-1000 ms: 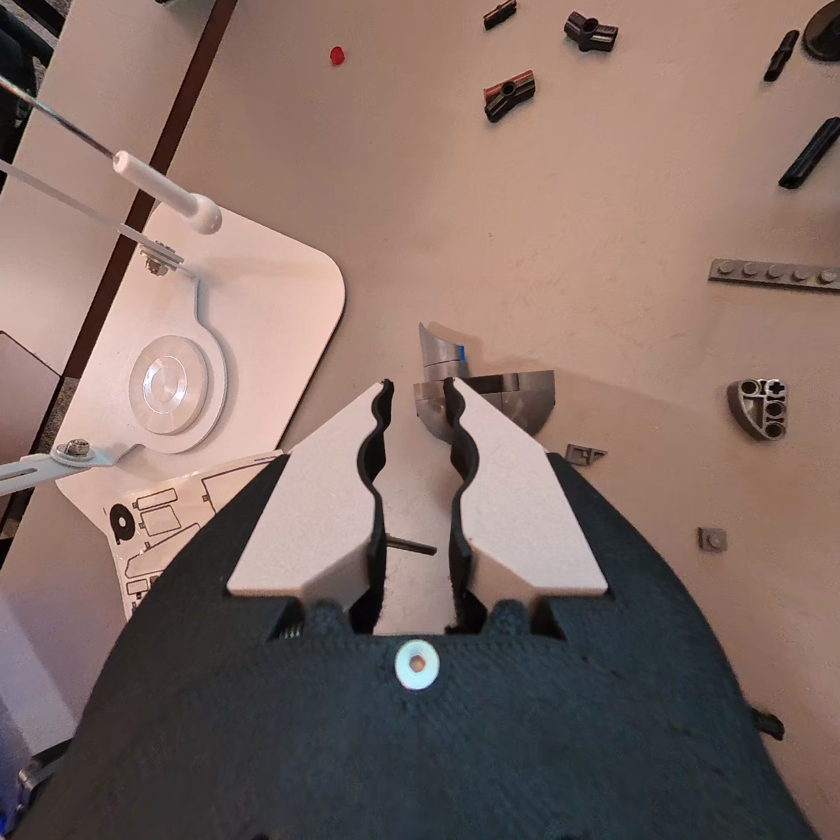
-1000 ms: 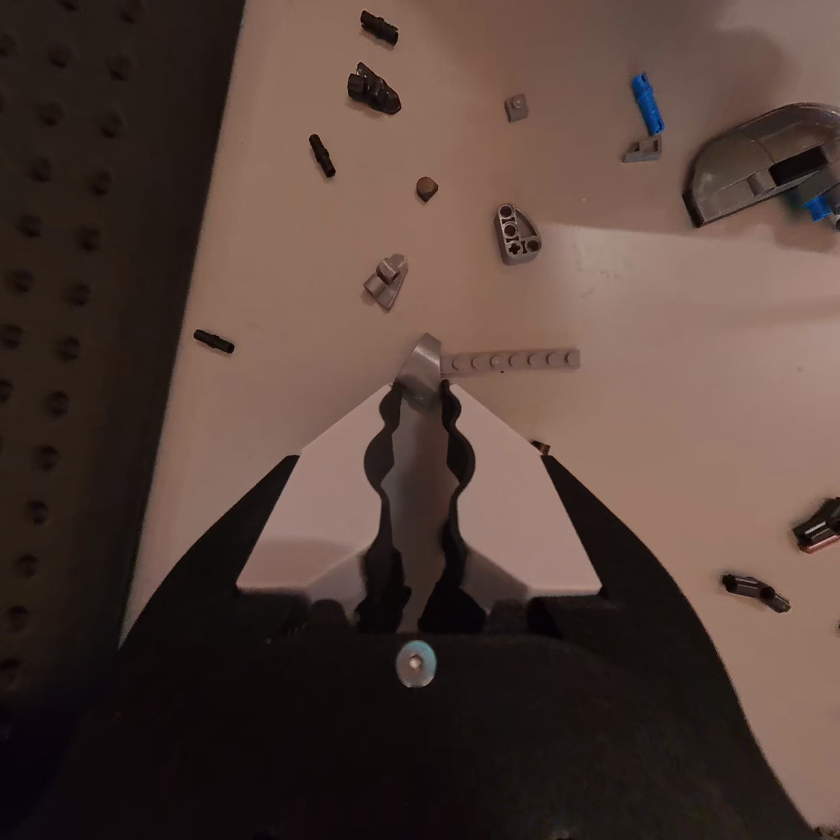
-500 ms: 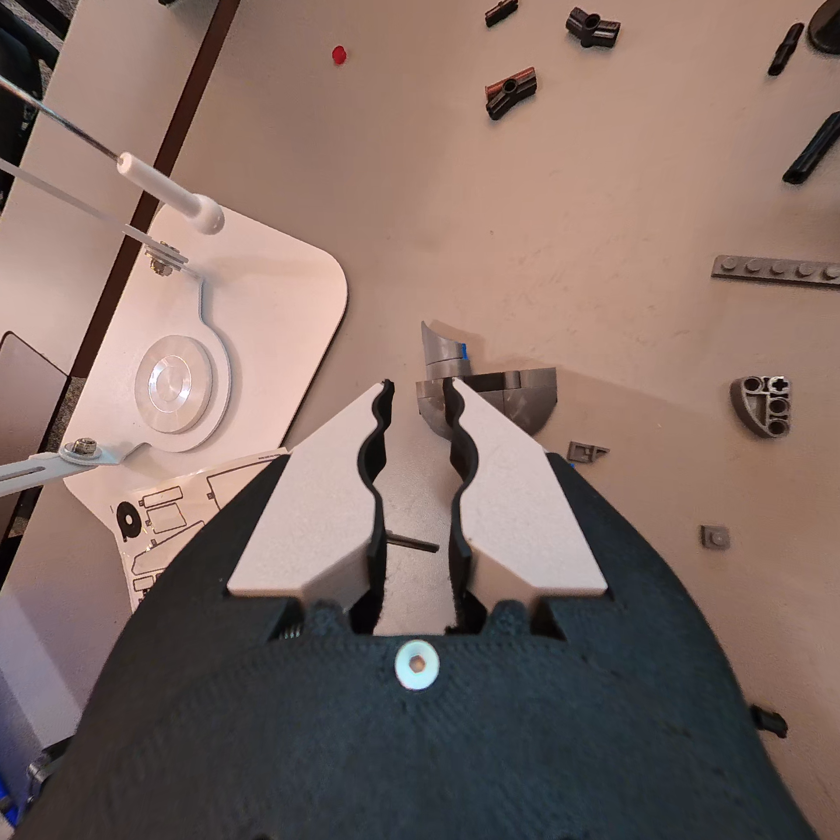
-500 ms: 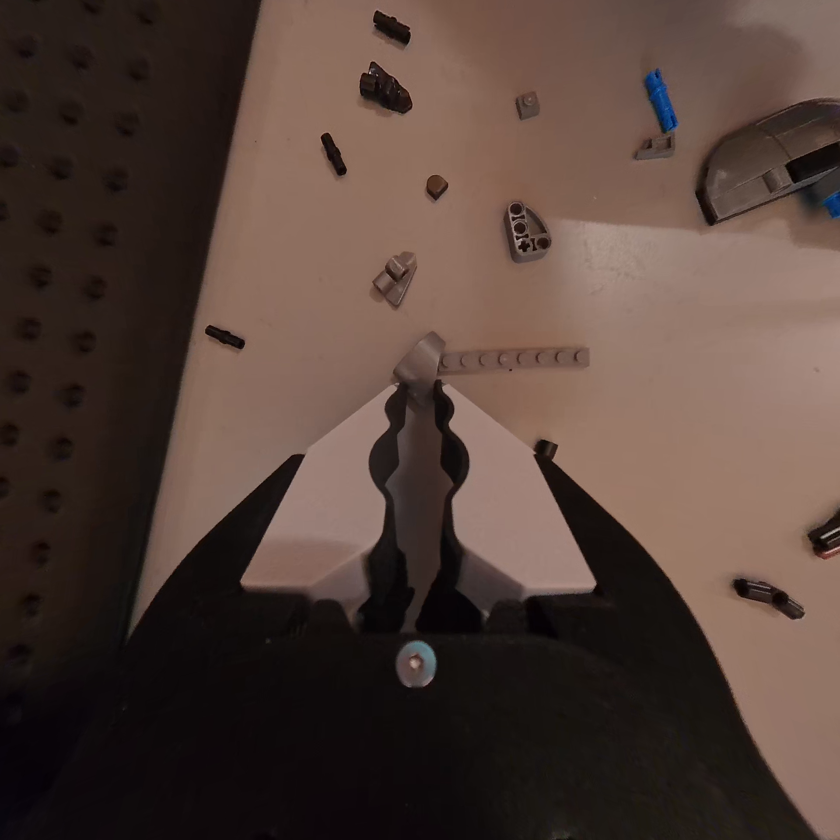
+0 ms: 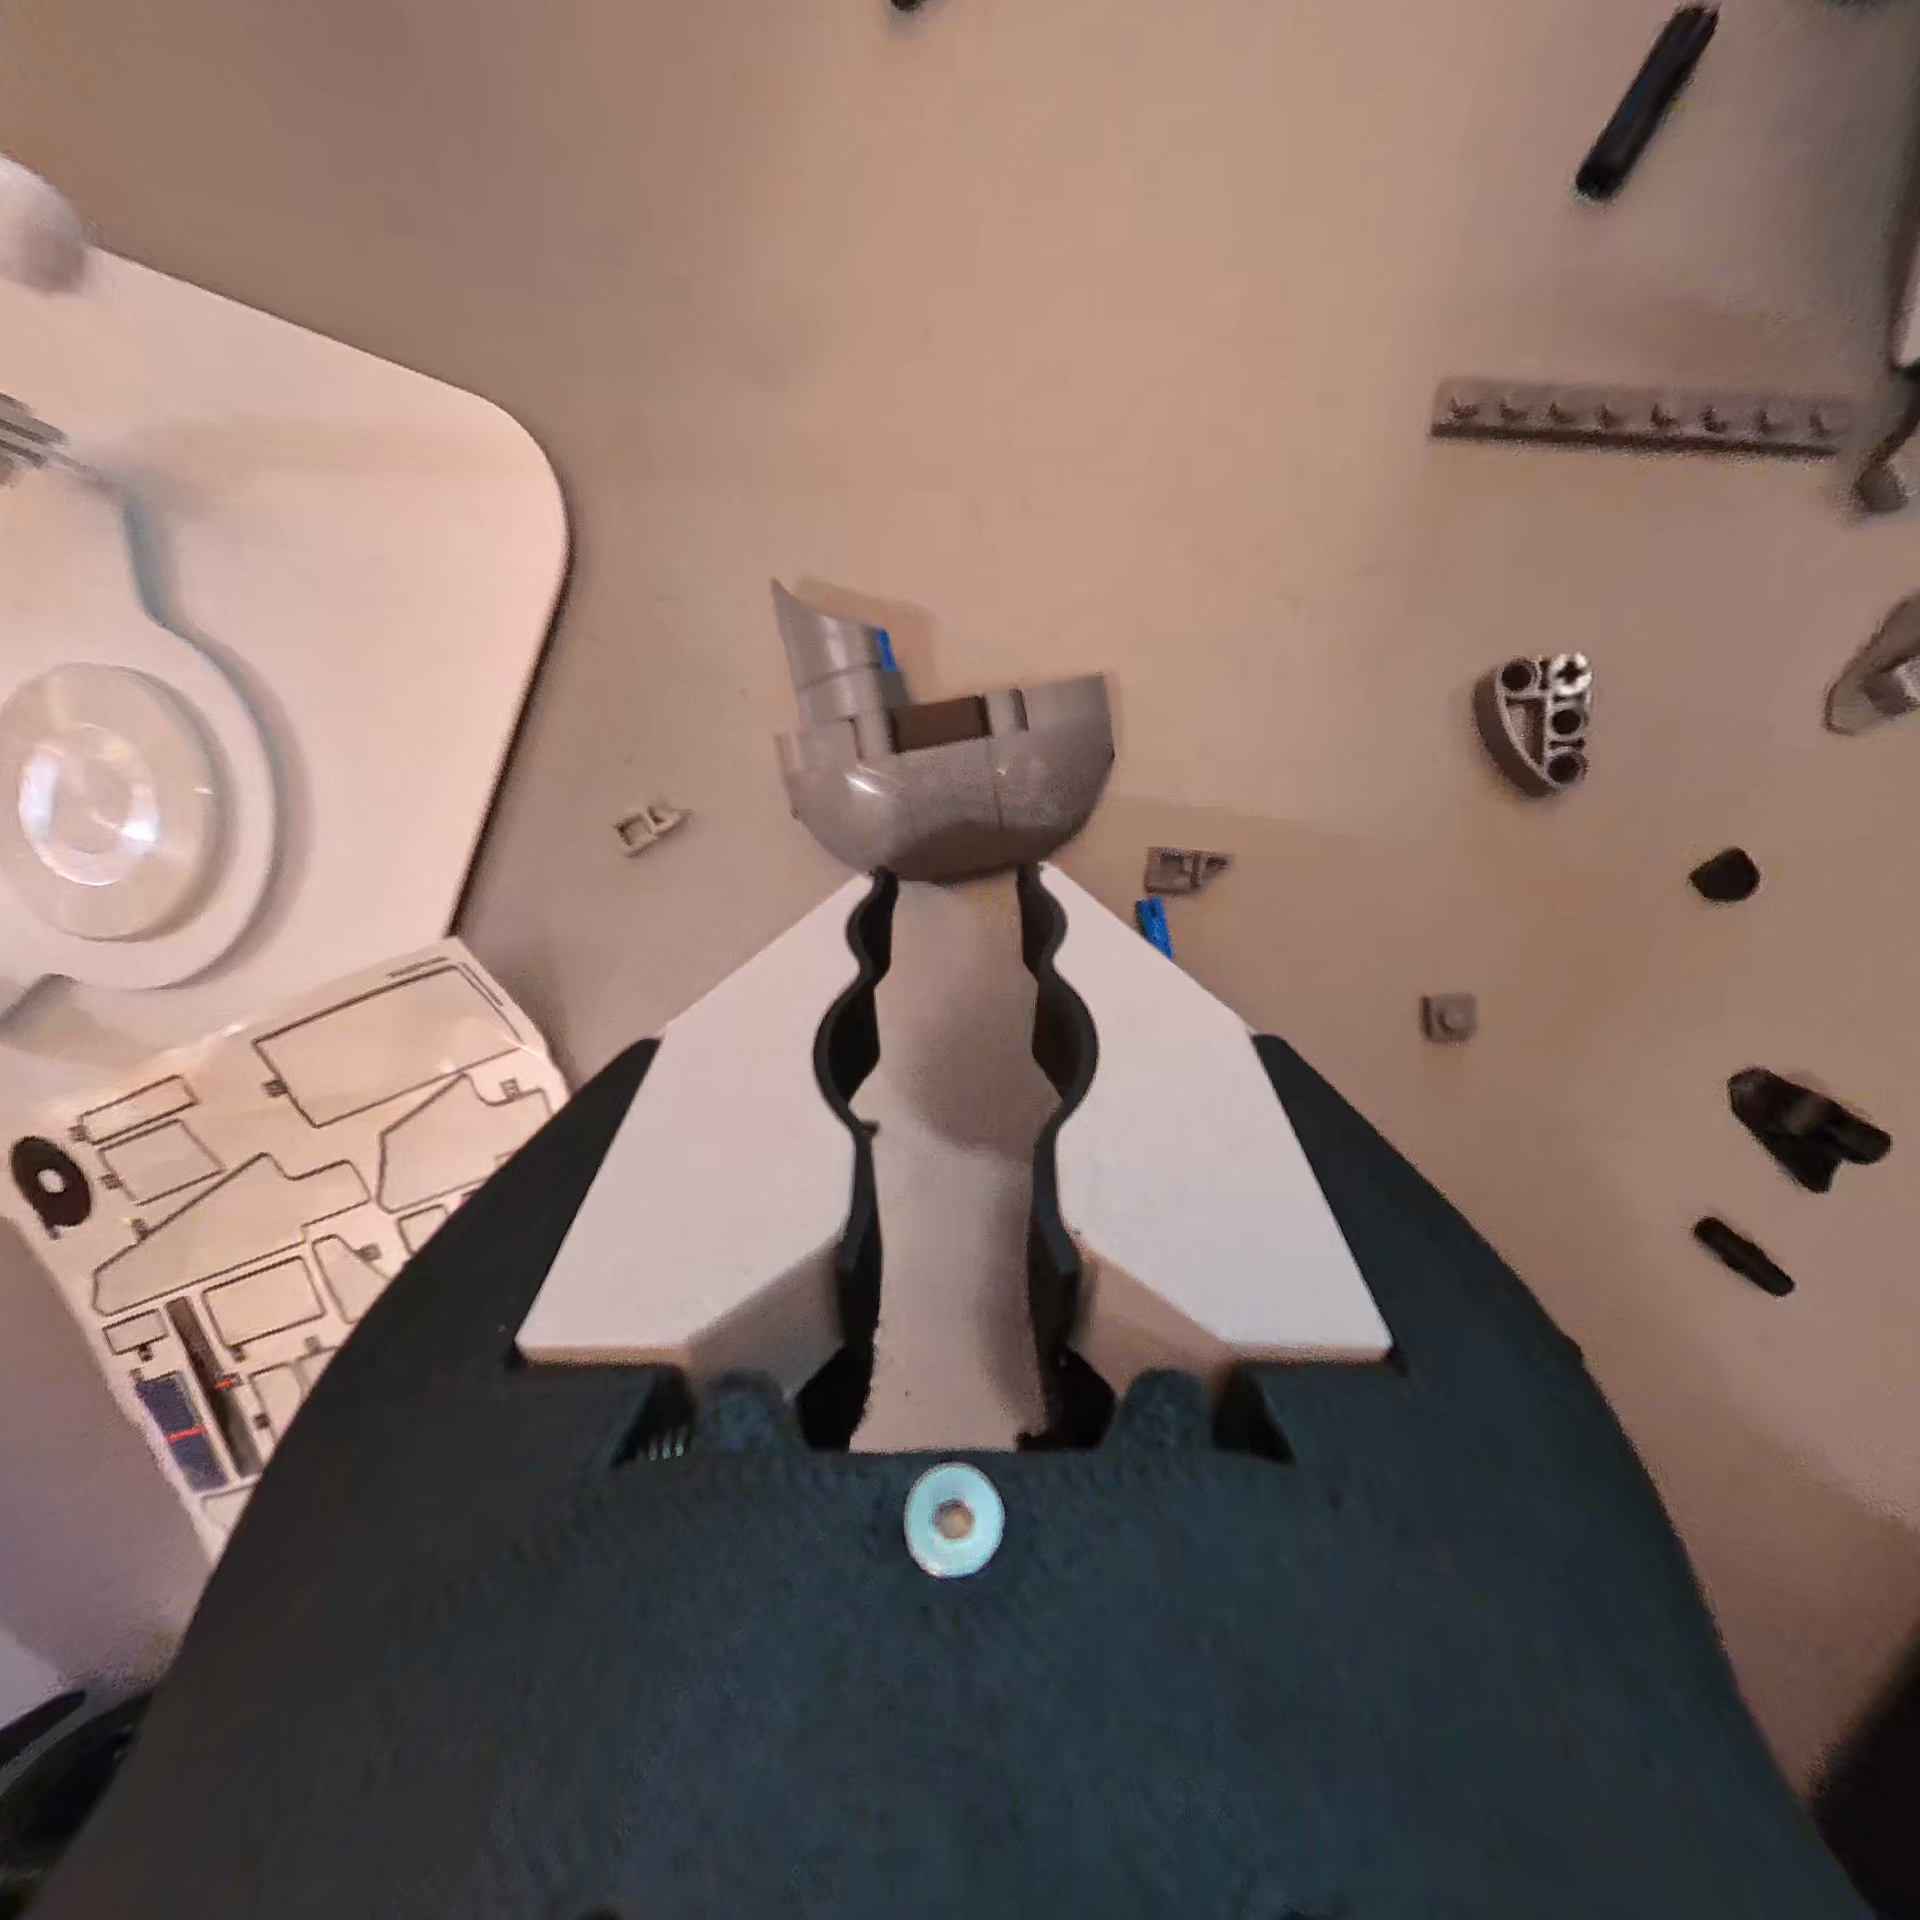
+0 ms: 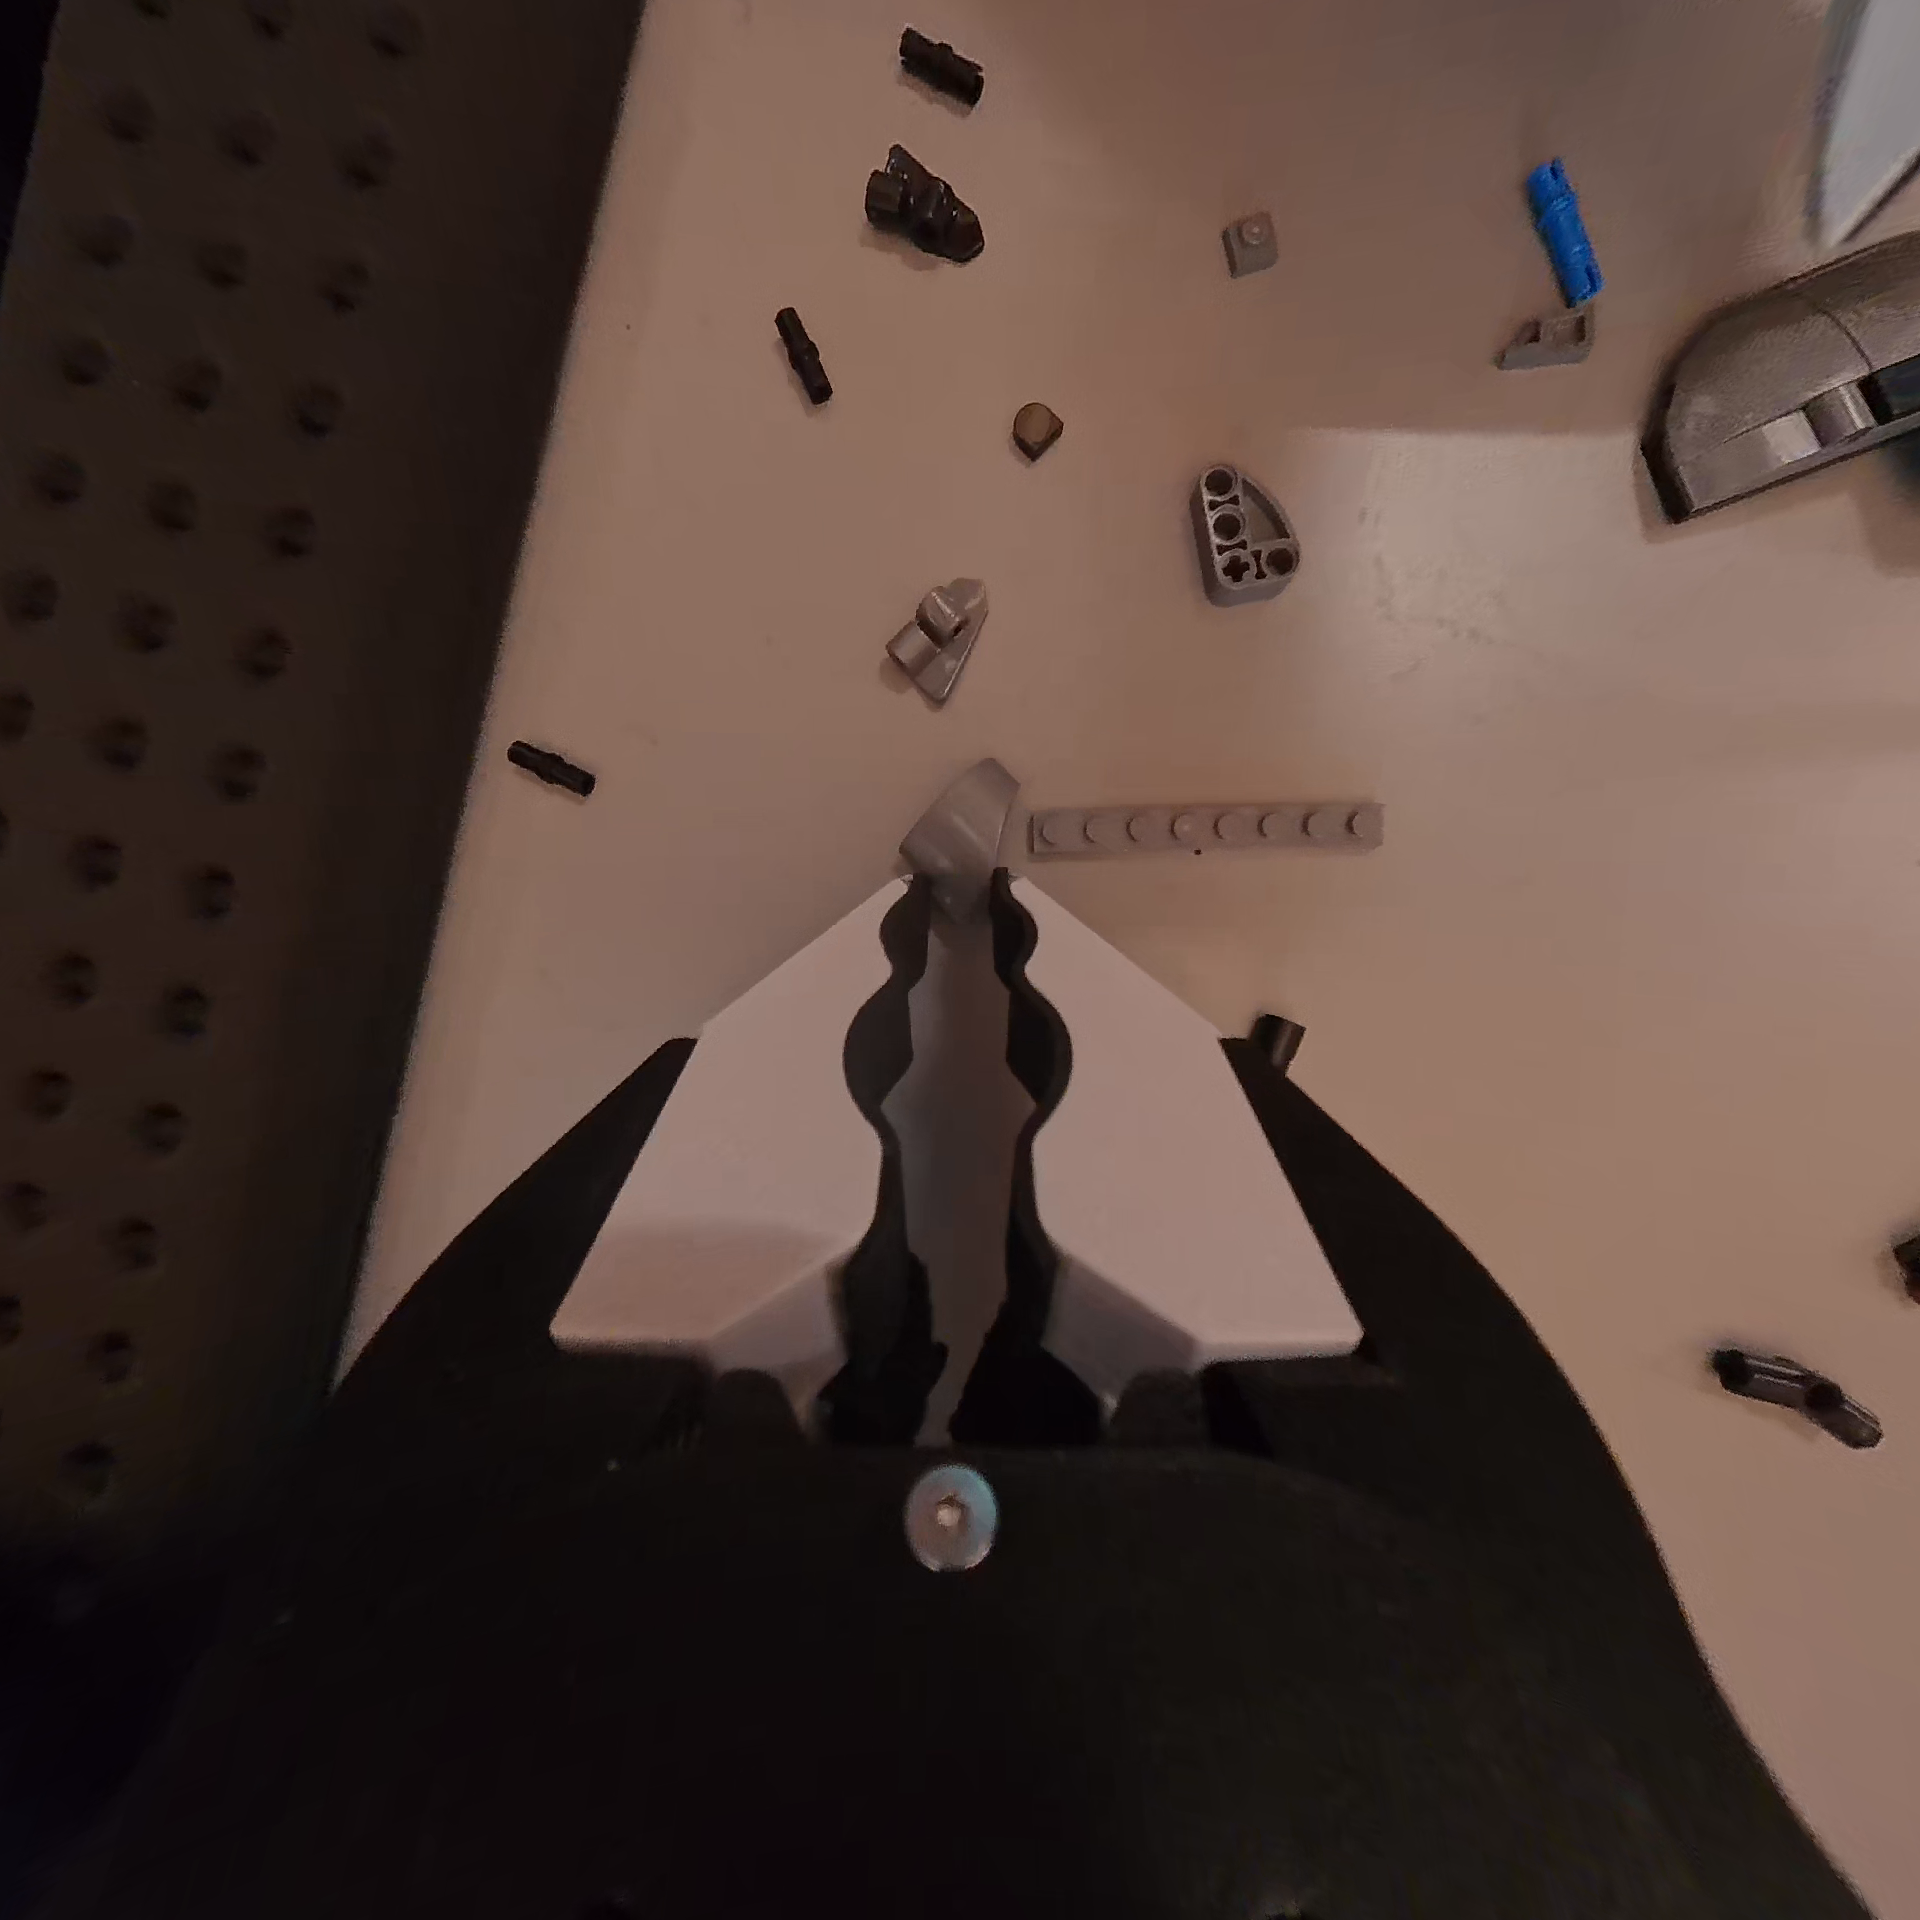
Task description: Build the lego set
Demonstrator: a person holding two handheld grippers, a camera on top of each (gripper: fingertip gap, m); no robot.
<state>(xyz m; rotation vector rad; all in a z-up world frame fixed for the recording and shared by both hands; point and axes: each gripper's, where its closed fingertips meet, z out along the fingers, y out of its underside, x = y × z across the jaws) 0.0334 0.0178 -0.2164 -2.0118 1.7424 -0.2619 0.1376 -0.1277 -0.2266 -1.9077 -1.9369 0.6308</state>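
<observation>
I am holding the grey curved assembly (image 5: 940, 774) at the very tips of my left gripper (image 5: 956, 883), whose jaws are standing fairly wide and pinching only its rounded underside, so the piece is sitting just ahead of the fingertips rather than between the pads. In my judgement that curved shell is giving the tips little to bite on, and it could be rolling or slipping out if I tilt. My right gripper (image 6: 958, 894) is nearly closed, nipping a small grey curved slope piece (image 6: 961, 826) at its tips, with the long grey studded plate (image 6: 1205, 829) lying on the table just to the right of them. I am worrying that such a shallow pinch twists the slope when I press it onto the assembly, or that I knock the plate.
</observation>
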